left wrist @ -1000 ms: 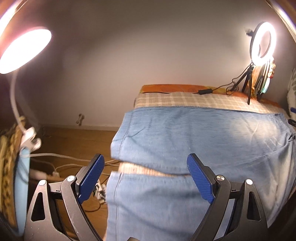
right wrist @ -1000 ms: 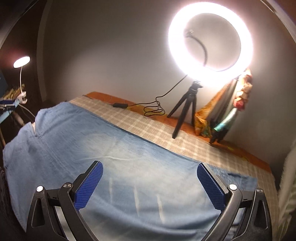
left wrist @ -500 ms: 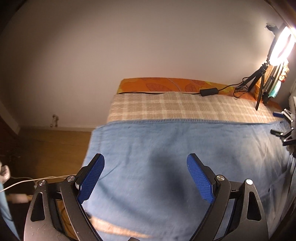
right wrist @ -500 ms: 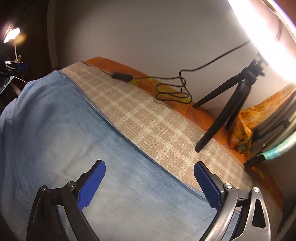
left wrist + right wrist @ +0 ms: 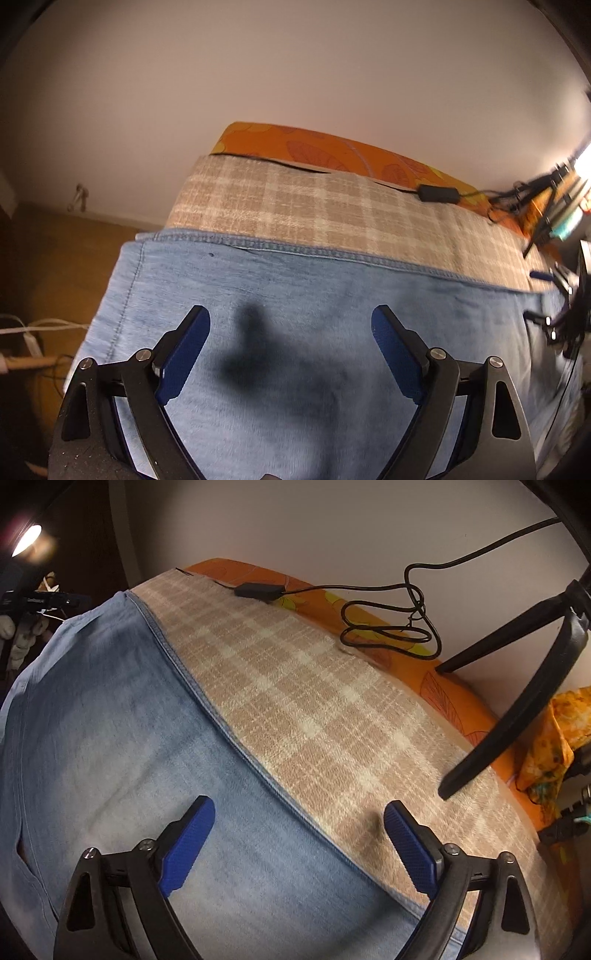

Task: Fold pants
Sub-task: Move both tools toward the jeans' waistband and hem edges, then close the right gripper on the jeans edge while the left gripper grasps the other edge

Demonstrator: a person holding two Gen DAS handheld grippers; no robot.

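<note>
**Inspector:** Checked cloth (image 5: 332, 716) covers the table, with a plain wall behind it. The pants (image 5: 295, 295) lie flat on that cloth, their stitched far edge running along it, one end hanging off the table's left end.

**Assistant:** And the tools?

**Inspector:** The left gripper (image 5: 291, 343) hangs over the pants with jaws wide apart, nothing between them. The right gripper (image 5: 299, 834) straddles the pants' far edge, jaws spread and holding nothing, one pad over denim, the other over checked cloth.

**Assistant:** Risks?

**Inspector:** In my judgement, the right gripper could pinch the checked cloth together with the pants, dragging the cloth. A tripod (image 5: 517, 686) and a cord (image 5: 388, 620) stand on the table beyond the pants; a dragged cloth or a wide swing could topple it. Also, a grip on one denim layer alone would leave a crooked fold.
</note>
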